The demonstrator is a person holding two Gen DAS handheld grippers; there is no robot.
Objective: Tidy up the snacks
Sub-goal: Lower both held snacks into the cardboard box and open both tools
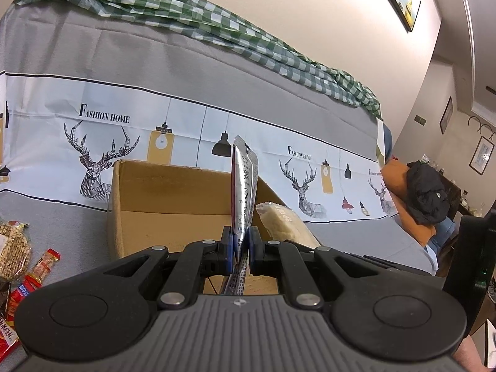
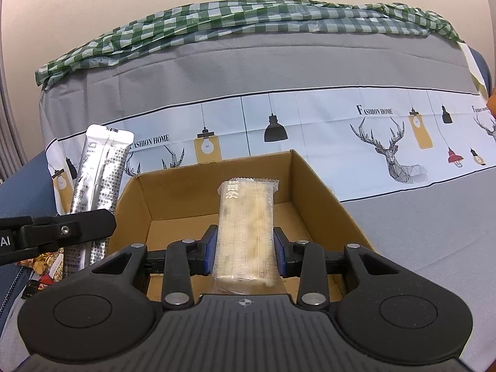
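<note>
1. Loose snack packets (image 1: 18,266) lie on the grey sofa cover at 9 o'clock of the cardboard box (image 1: 139,186).
2. Left tool (image 1: 240,243): blue pads clamped on a silver stick sachet (image 1: 243,186), held upright, edge-on, over the box's near side.
3. Right tool (image 2: 245,248): clamped on a clear-wrapped pale biscuit pack (image 2: 246,226), above the open box; the sachet stands at its 10 o'clock.
4. Green checked cloth (image 2: 248,21) lies along the sofa back, 12 o'clock.
</note>
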